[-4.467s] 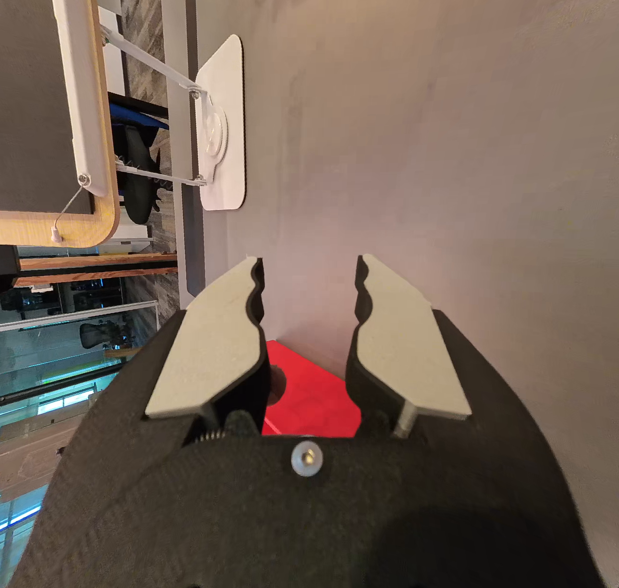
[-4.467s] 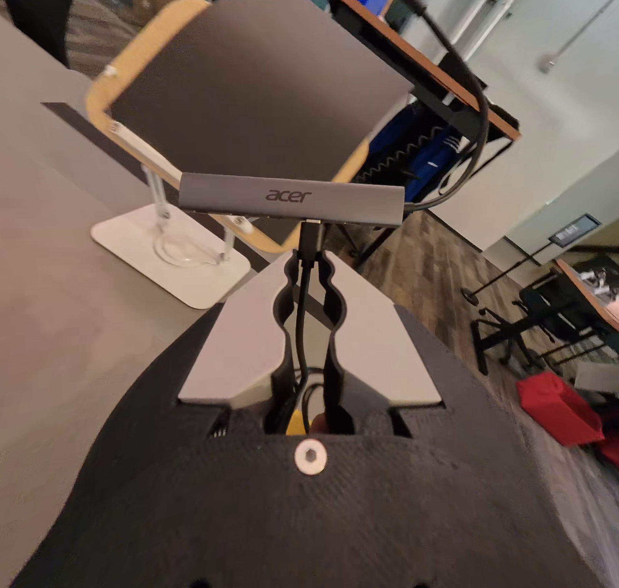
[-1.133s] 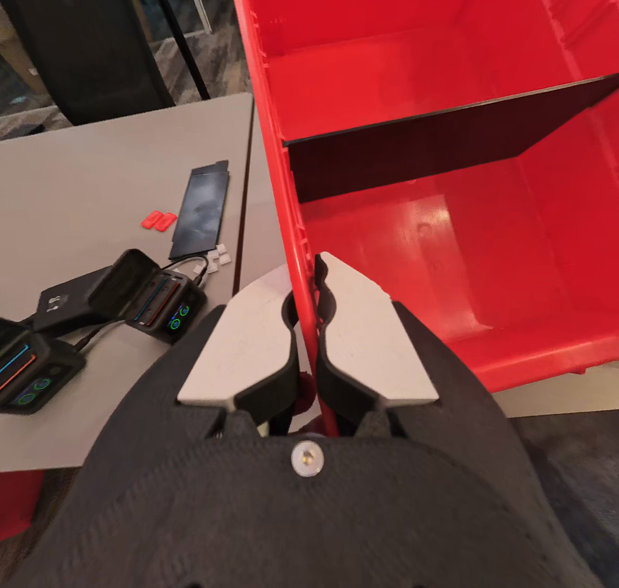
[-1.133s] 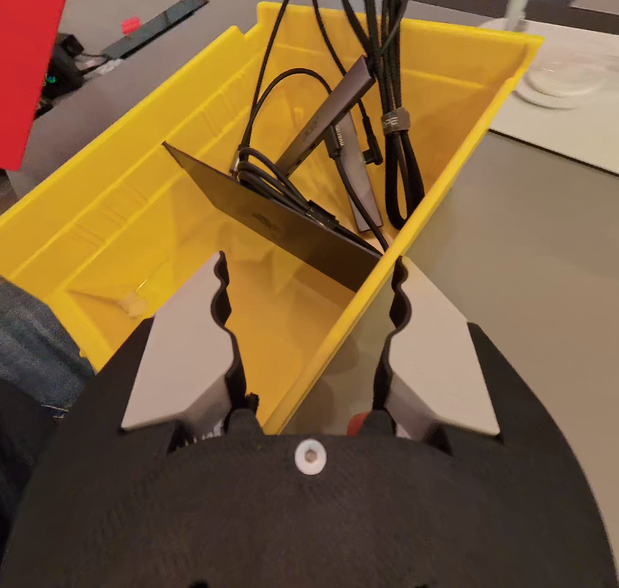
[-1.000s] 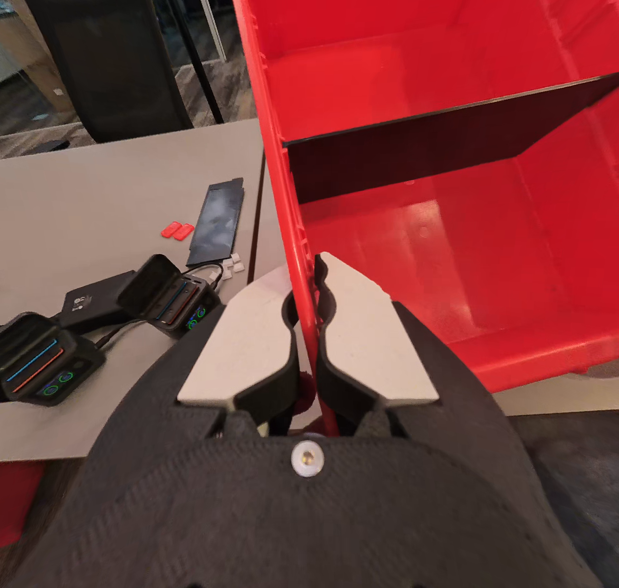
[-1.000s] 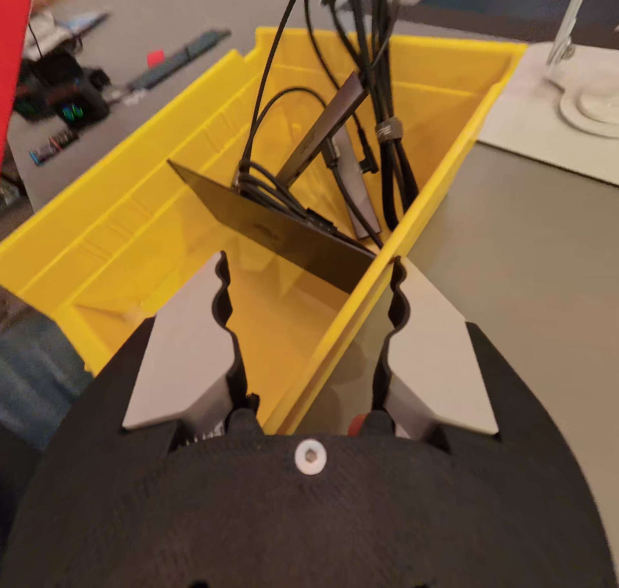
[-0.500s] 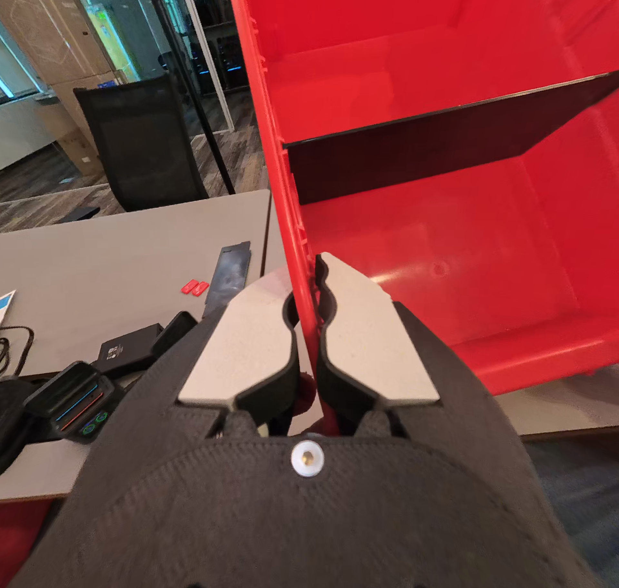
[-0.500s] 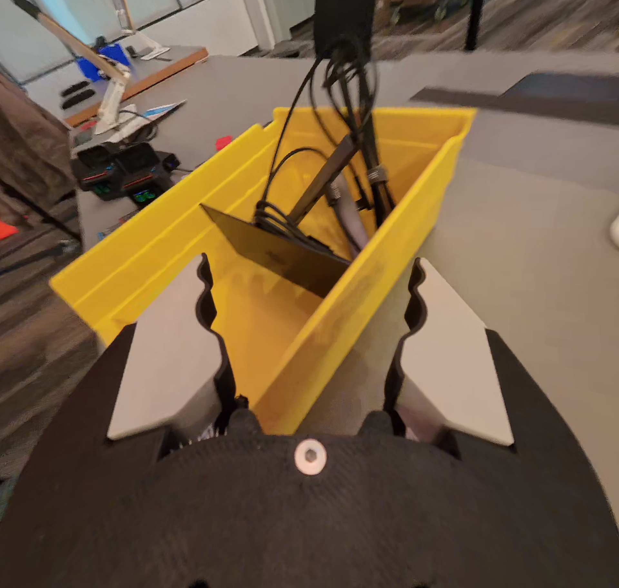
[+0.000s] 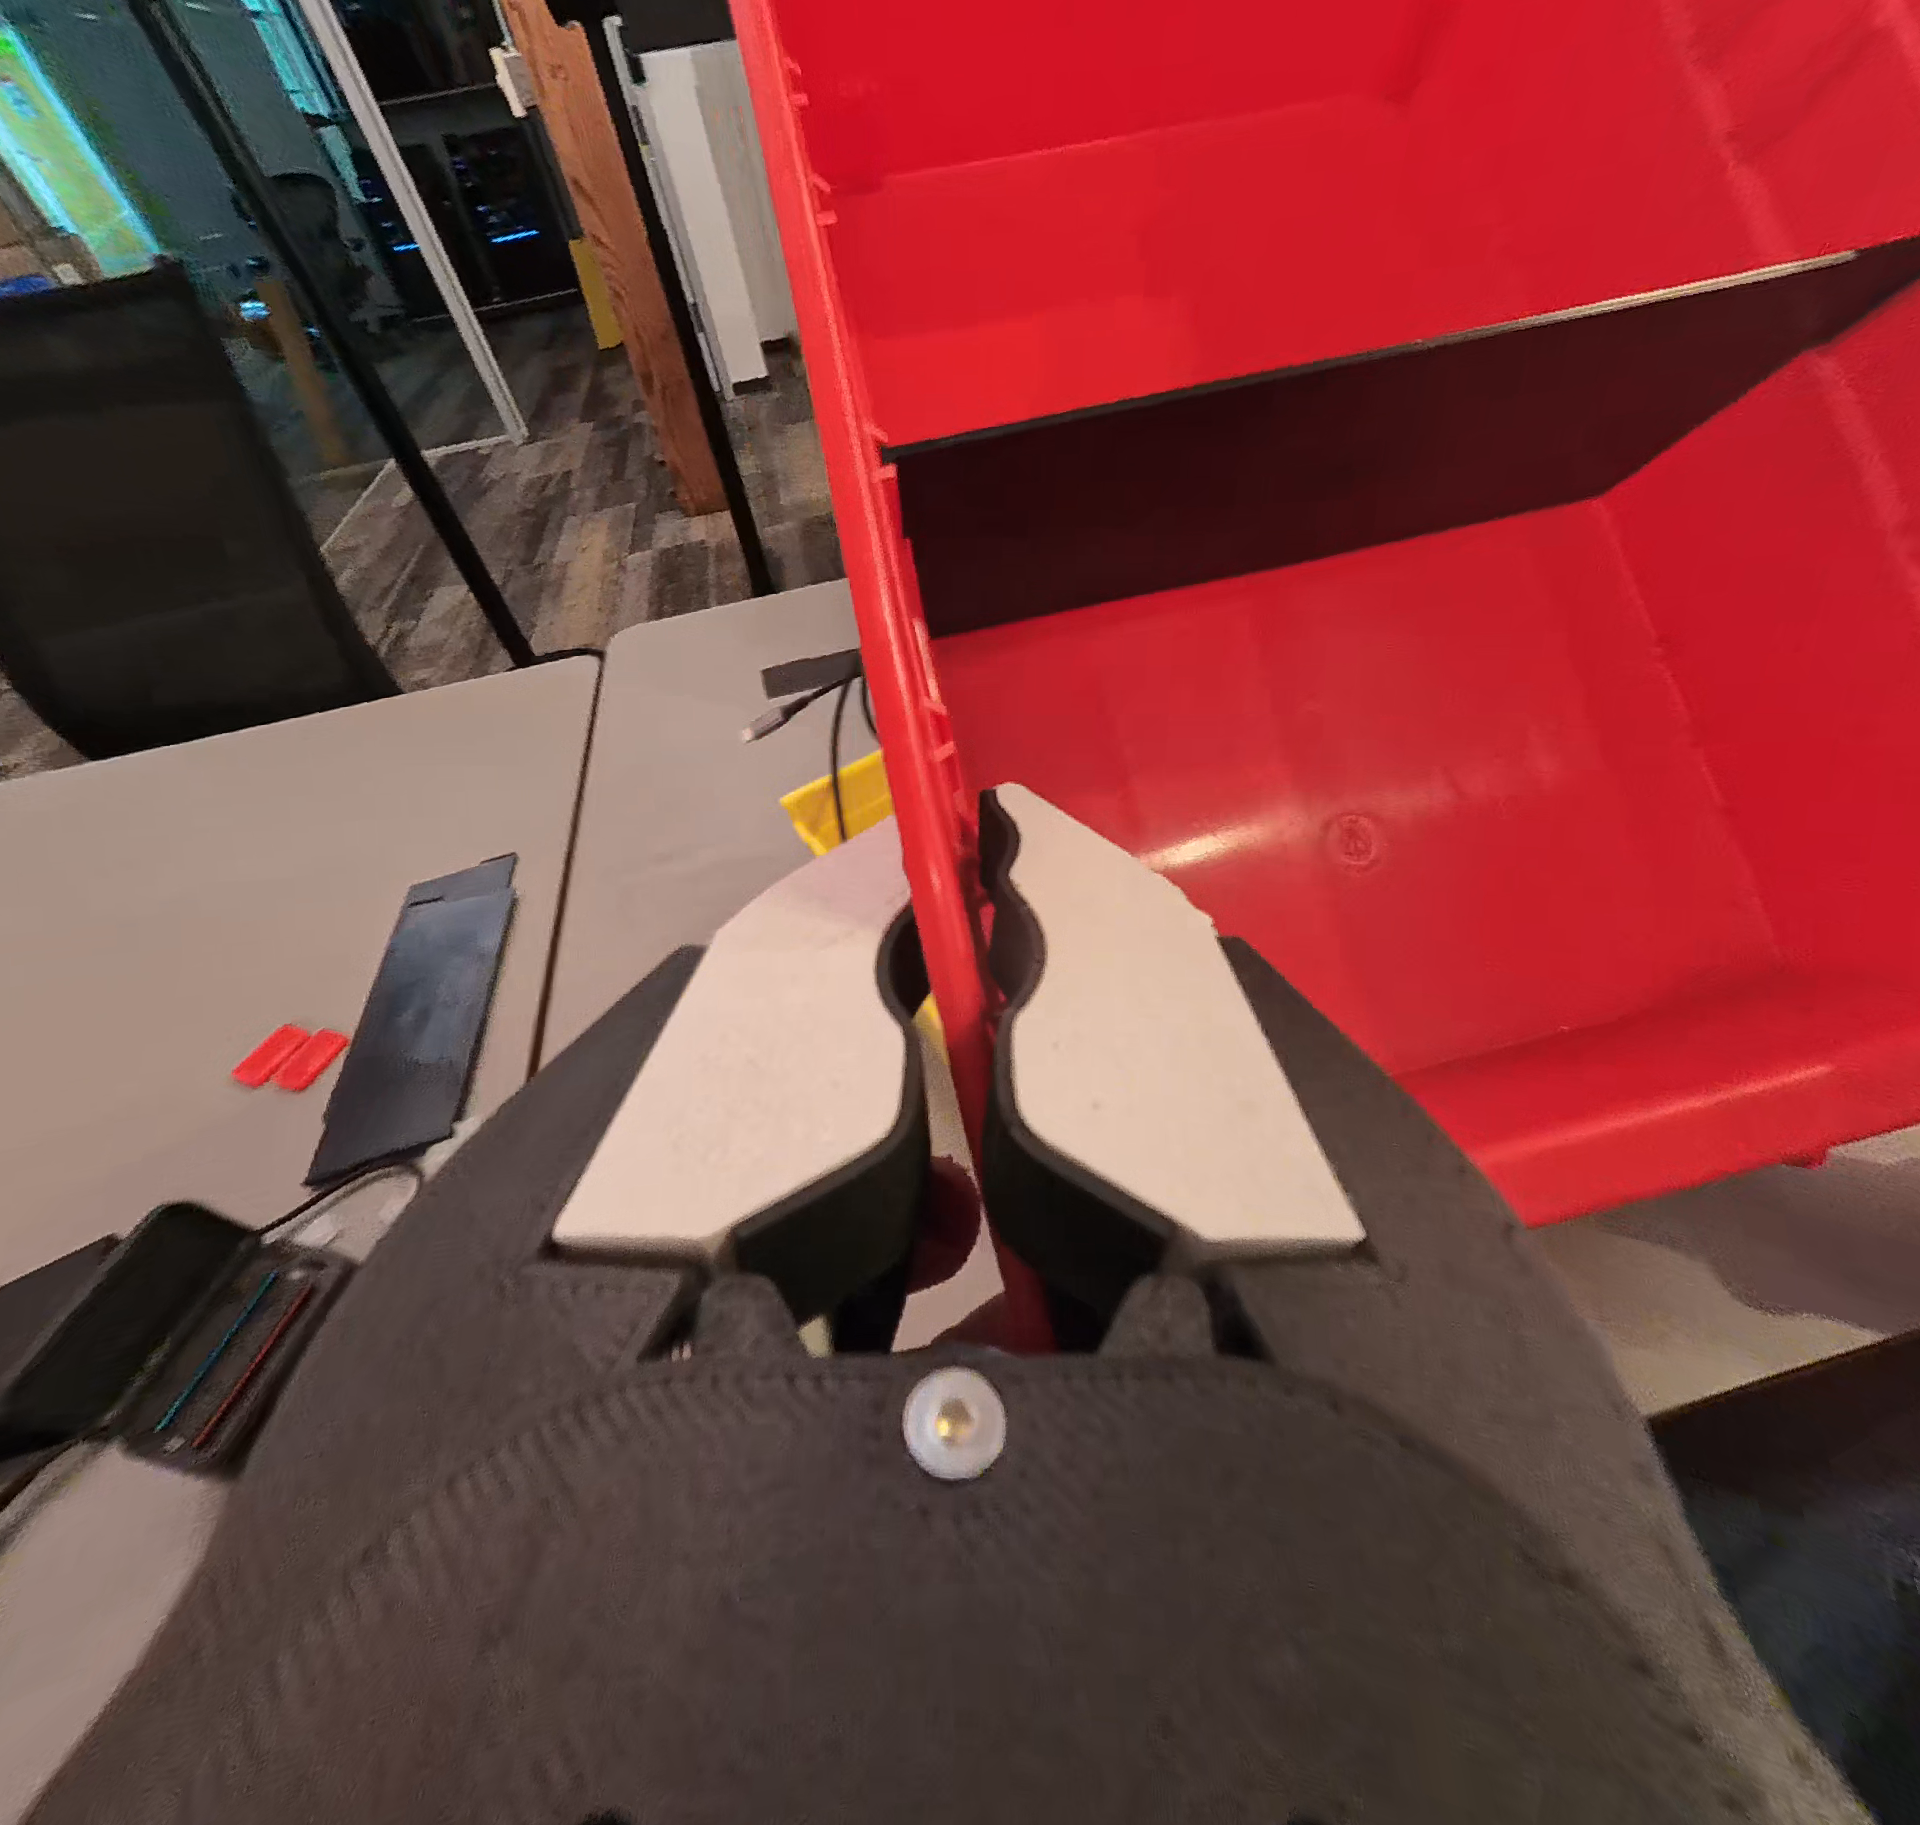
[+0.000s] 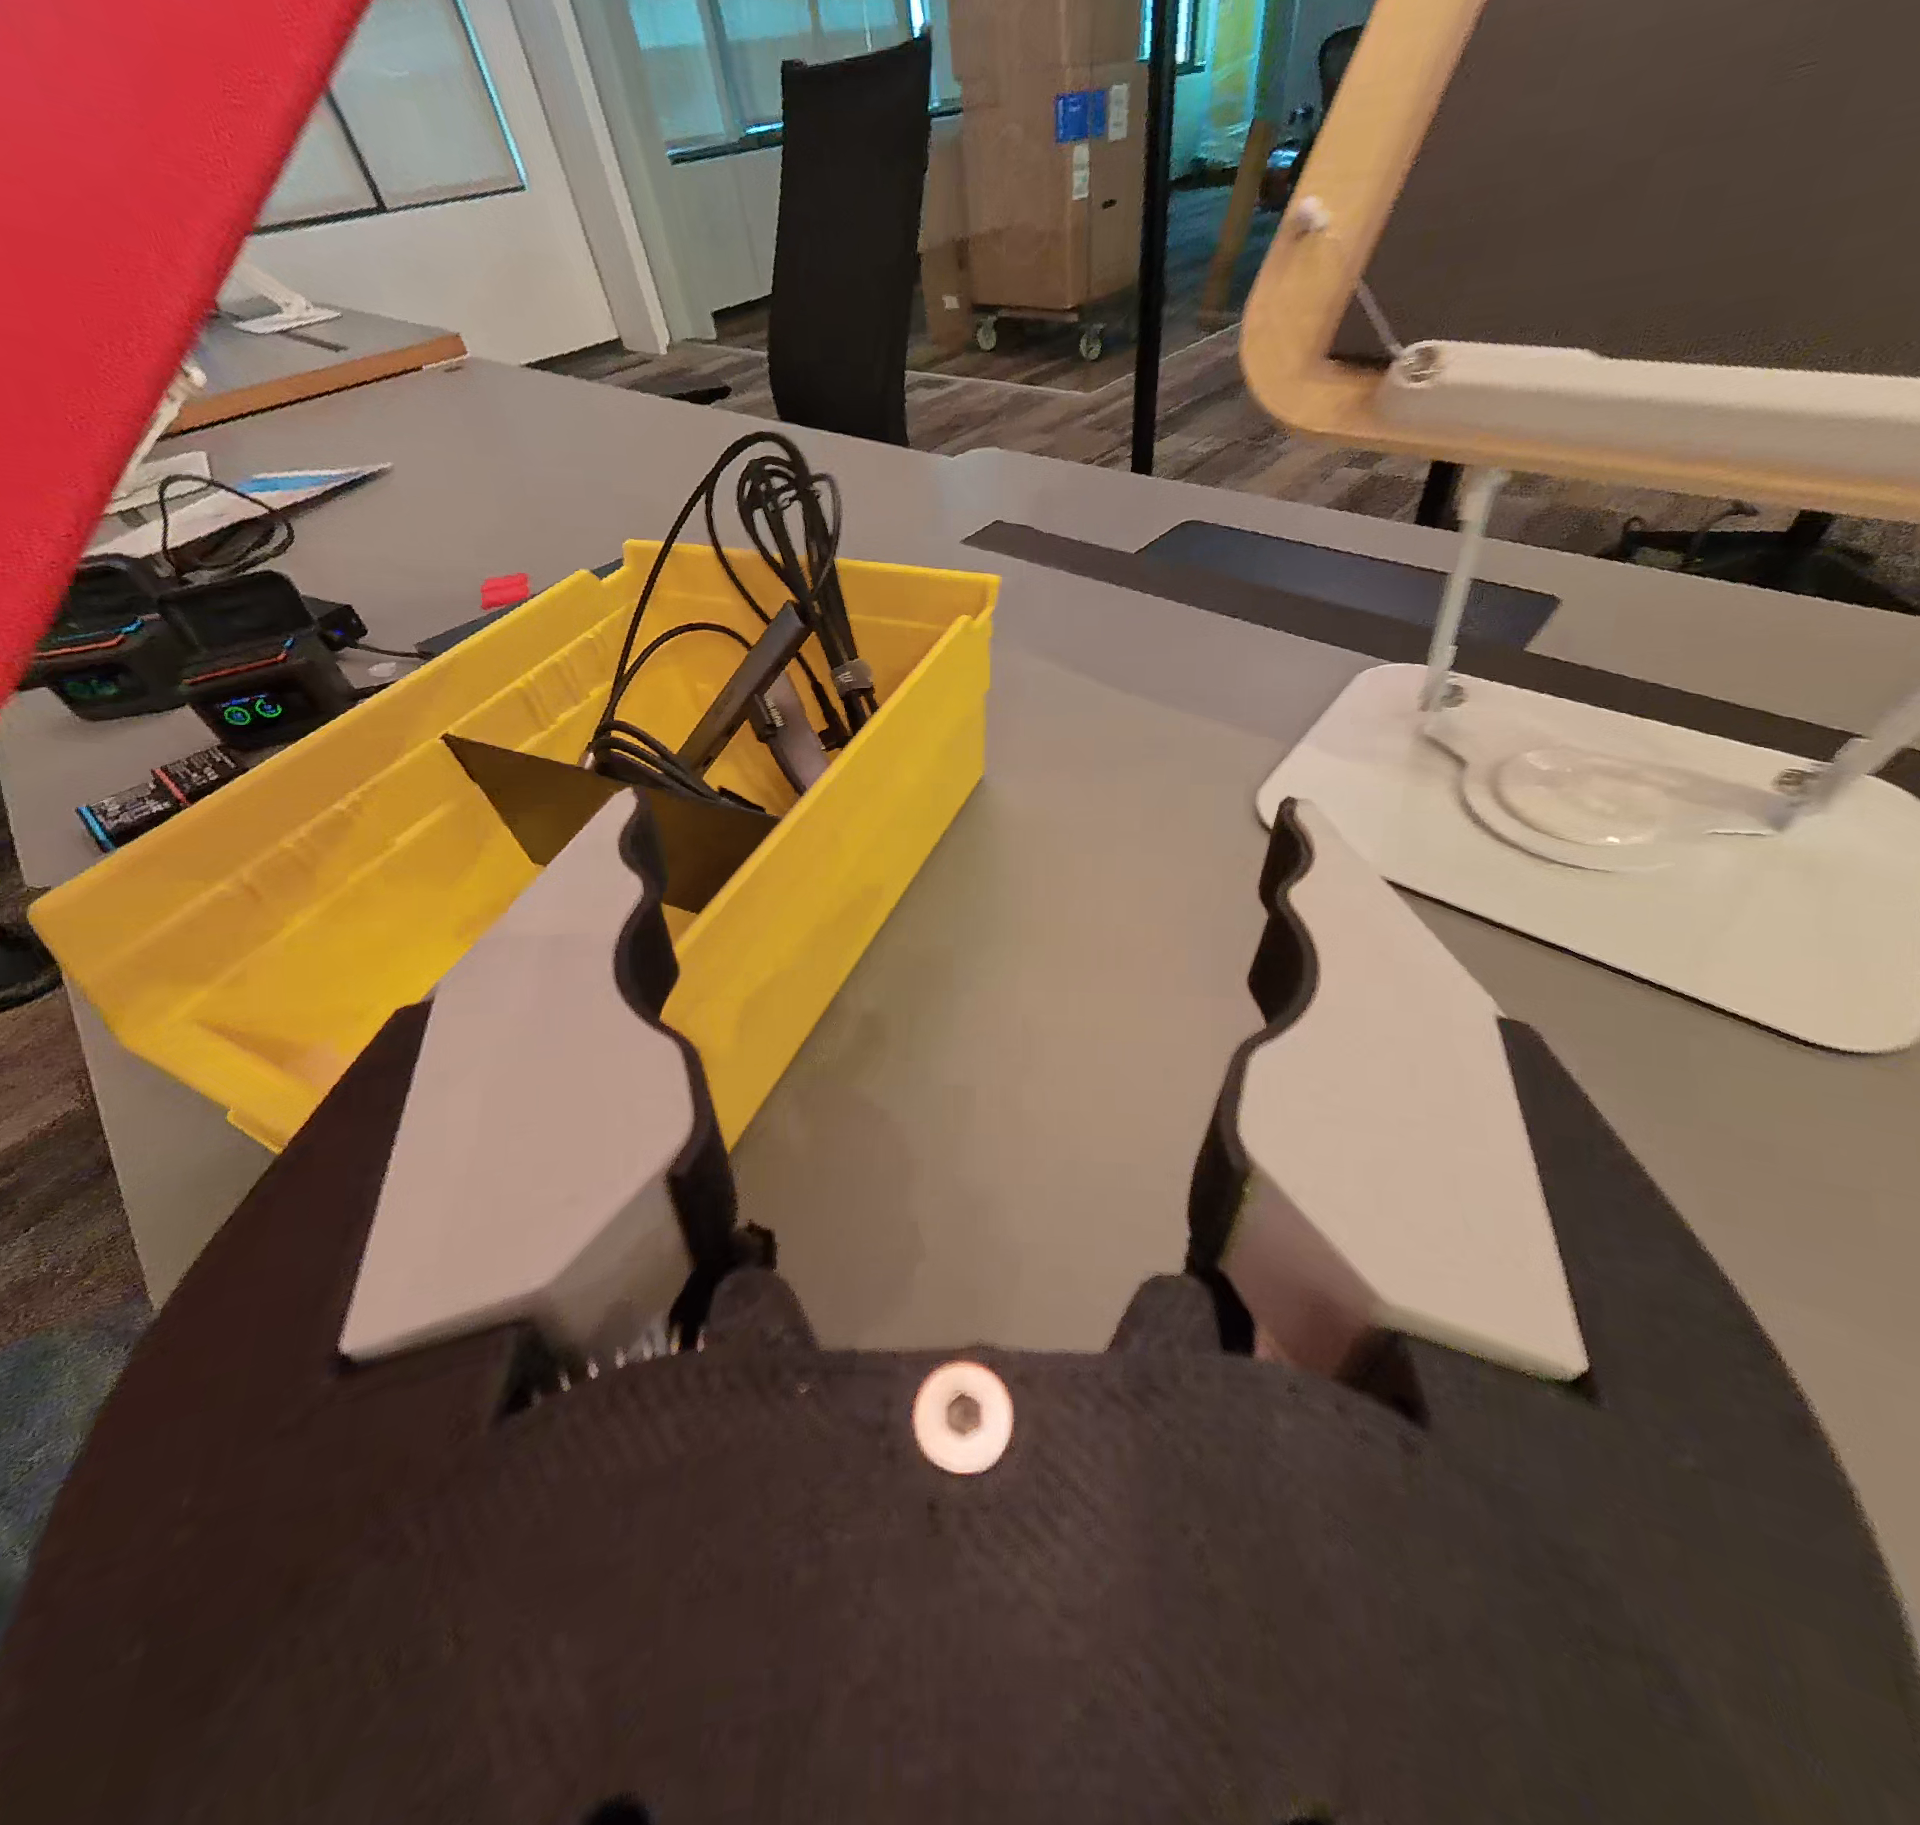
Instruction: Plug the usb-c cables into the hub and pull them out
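Gripping one red bin (image 9: 1351, 840) wall.

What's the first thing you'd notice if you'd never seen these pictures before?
The big red bin fills the left view, its side wall pinched in the left tool. Next, the yellow bin on the grey table, with black cables and a hub in it, ahead of the open right tool.

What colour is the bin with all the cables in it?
Yellow. The bin with the cables shows best in the right wrist view.
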The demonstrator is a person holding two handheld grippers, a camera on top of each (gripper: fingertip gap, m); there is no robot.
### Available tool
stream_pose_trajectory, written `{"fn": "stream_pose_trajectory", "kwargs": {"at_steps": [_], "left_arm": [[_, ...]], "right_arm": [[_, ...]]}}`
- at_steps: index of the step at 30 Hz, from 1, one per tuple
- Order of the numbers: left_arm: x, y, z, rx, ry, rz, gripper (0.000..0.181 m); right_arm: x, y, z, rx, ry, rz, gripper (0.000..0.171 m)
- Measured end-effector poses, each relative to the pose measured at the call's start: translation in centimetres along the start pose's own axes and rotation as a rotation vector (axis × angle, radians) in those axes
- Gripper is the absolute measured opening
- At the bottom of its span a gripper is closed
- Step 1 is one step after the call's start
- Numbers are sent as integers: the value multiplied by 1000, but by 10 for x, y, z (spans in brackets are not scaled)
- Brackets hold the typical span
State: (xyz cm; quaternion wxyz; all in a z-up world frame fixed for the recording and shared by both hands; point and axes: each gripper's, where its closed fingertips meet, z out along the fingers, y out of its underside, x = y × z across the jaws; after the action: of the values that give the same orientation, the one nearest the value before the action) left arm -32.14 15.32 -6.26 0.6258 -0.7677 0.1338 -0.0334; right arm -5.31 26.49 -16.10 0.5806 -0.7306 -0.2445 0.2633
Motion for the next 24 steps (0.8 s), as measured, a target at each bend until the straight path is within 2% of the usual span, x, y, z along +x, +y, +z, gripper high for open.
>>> {"fn": "stream_pose_trajectory", "kwargs": {"at_steps": [9, 14, 16, 18, 21, 22, 24], "left_arm": [[76, -26, 64, 17, 125, 48, 5], [129, -31, 102, 15, 181, 54, 5], [155, -31, 116, 18, 209, 64, 5], [185, -30, 127, 15, 244, 87, 6], [234, -23, 141, -6, 313, 105, 5], [250, -18, 146, -17, 329, 114, 5], [278, -8, 156, -44, 380, 79, 5]], "right_arm": [[56, -38, -71, 137, 94, 71, 109], [90, -56, -137, 296, 122, 195, 103], [89, -59, -164, 346, 67, 229, 83], [82, -57, -188, 379, 12, 258, 81], [81, -45, -213, 386, 35, 265, 89], [83, -42, -222, 400, 49, 283, 79], [96, -35, -241, 435, 106, 318, 80]]}}
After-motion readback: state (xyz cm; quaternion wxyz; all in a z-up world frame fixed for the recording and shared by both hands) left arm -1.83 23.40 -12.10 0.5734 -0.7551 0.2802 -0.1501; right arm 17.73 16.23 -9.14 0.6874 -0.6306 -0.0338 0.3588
